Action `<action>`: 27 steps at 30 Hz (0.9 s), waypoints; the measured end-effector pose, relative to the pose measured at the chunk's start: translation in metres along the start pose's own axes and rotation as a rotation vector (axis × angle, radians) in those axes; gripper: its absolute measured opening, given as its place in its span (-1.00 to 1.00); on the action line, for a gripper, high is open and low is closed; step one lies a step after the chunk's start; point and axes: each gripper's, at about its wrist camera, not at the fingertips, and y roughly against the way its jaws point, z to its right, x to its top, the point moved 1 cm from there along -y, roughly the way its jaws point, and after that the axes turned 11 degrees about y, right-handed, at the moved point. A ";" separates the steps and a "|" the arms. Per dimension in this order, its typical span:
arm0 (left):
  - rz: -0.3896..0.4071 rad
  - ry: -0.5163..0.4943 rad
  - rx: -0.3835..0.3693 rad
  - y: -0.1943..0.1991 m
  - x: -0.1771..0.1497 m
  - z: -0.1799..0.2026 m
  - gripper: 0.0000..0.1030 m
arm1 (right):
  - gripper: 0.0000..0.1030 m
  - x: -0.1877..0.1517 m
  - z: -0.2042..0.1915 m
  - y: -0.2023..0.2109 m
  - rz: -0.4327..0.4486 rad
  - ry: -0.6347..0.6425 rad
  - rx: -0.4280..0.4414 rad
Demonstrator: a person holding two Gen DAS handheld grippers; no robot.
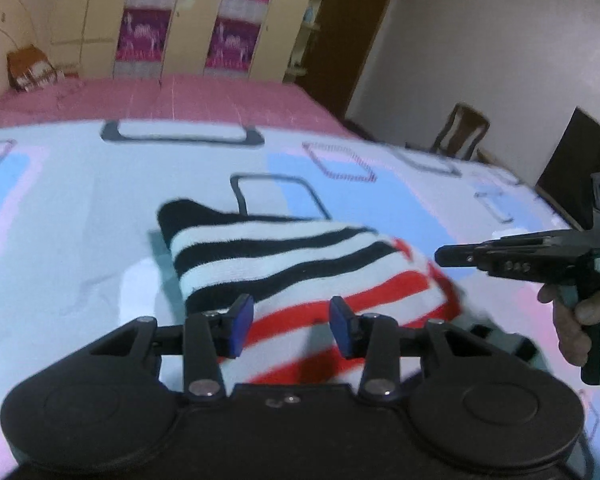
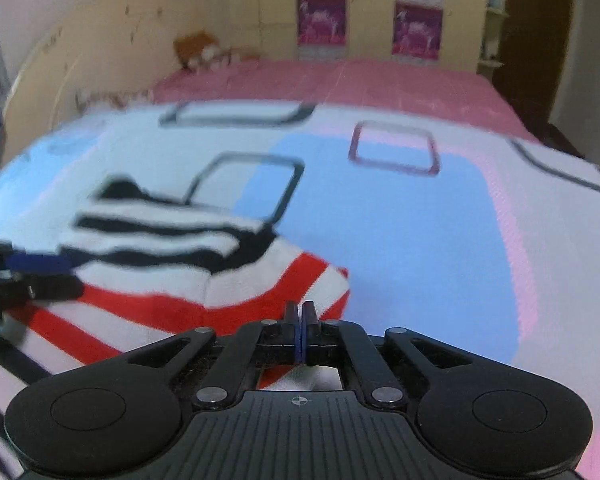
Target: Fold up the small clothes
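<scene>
A small striped garment (image 1: 300, 268), black-and-white at its far end and red-and-white nearer me, lies partly folded on the bed. It also shows in the right wrist view (image 2: 180, 280). My left gripper (image 1: 292, 320) is open, its blue pads (image 1: 240, 328) apart just above the garment's near red-striped edge, holding nothing. My right gripper (image 2: 300, 320) has its jaws pressed together over the garment's right edge, with no cloth visible between them. It appears from the side in the left wrist view (image 1: 444, 258), just right of the garment.
The bed is covered by a white sheet (image 1: 80, 220) with blue patches and dark rectangles, and a pink cover (image 1: 180, 100) beyond. A headboard (image 2: 80, 60), wardrobe (image 1: 188, 20), a chair (image 1: 460, 132) and a dark screen (image 1: 572, 160) stand around the bed.
</scene>
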 end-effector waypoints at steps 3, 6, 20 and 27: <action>0.013 -0.004 -0.006 0.028 -0.012 0.006 -0.22 | -1.00 -0.002 -0.011 0.036 0.035 0.035 0.052; -0.009 -0.012 -0.025 0.041 -0.026 0.014 -0.38 | -1.00 -0.014 -0.027 0.054 0.013 0.080 0.099; -0.025 -0.113 0.071 0.063 -0.059 0.040 -0.42 | -1.00 -0.053 -0.051 0.079 -0.037 0.154 0.059; -0.091 -0.056 0.134 0.070 -0.111 0.043 -0.40 | -1.00 -0.095 -0.053 0.079 -0.139 0.168 0.109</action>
